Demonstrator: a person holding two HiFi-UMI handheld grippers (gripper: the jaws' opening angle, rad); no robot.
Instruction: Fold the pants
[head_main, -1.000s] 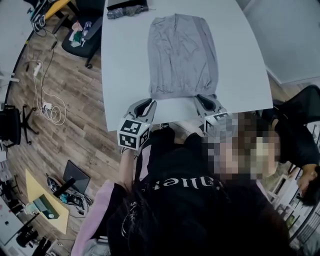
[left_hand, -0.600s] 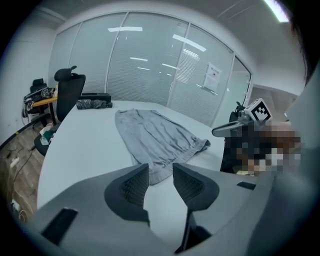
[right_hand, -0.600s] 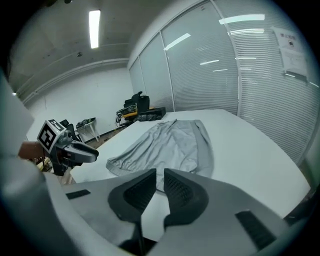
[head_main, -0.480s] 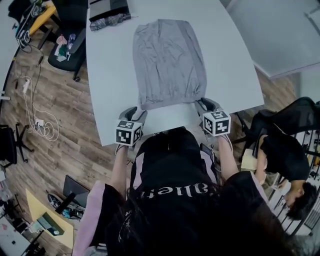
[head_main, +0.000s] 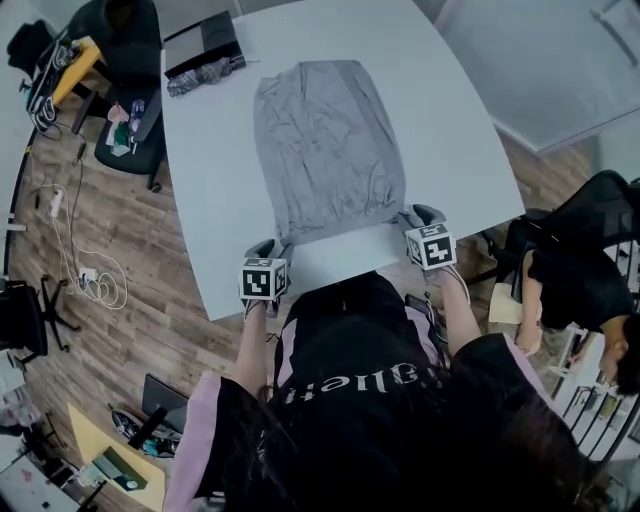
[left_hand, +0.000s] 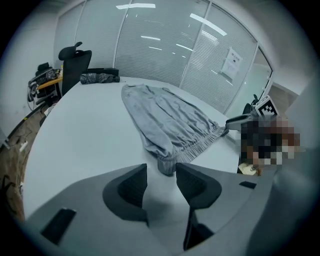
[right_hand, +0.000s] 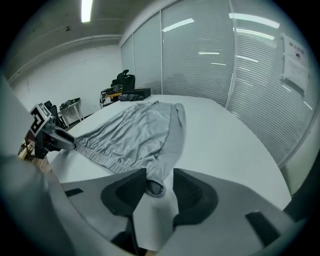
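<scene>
Near edge of the table (head_main: 455, 150): our left gripper (left_hand: 161, 172) and right gripper (right_hand: 159, 180) have just been opening their jaws, which now stand wide. A corner of the pants' (head_main: 325, 145) gathered edge lies loose between each pair, unpinched. The pants lie flat up the table's middle, and a crumpled dark cloth (head_main: 205, 75) and a chair (head_main: 125, 40) are at the far left corner.

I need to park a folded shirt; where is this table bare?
Bare: the wide stretch of table right of the pants, and a narrower strip along their left. Crowded: the far-left corner, with the dark cloth.
</scene>
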